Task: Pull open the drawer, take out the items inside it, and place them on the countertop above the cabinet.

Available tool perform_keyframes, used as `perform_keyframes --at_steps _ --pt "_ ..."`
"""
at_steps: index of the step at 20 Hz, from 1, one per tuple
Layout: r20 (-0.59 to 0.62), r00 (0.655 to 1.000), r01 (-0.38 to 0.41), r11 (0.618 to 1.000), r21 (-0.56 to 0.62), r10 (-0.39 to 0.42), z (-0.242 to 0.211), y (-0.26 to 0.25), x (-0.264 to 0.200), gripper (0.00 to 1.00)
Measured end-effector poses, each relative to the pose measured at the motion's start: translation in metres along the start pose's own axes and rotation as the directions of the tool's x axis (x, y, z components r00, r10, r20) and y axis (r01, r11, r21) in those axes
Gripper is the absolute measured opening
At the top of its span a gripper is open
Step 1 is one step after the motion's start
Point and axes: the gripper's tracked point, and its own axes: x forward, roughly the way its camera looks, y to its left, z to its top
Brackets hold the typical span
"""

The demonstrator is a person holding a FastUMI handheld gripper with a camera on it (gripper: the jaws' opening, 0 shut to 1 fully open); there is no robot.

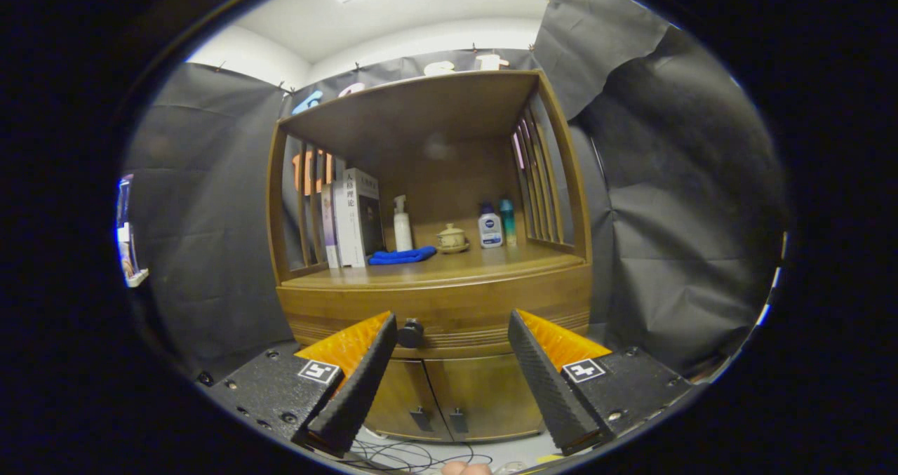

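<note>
A wooden cabinet stands ahead against the black cloth wall. Its drawer front is closed, with a round dark knob just beside the tip of my left finger. My gripper is open, and nothing lies between the black ribbed fingers. The drawer sits just beyond the fingertips. The countertop above the drawer carries books, bottles, a cloth and a small pot. What is inside the drawer is hidden.
On the countertop stand books at the left, a white pump bottle, a blue cloth, a small lidded pot and two bottles. Two cupboard doors lie below the drawer. Cables trail on the floor.
</note>
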Motion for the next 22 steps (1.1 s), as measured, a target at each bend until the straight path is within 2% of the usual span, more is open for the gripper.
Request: perform_keyframes --at_steps 22 --pt "-0.011 1.000 -0.004 0.999 -0.050 0.003 -0.018 0.023 0.011 1.00"
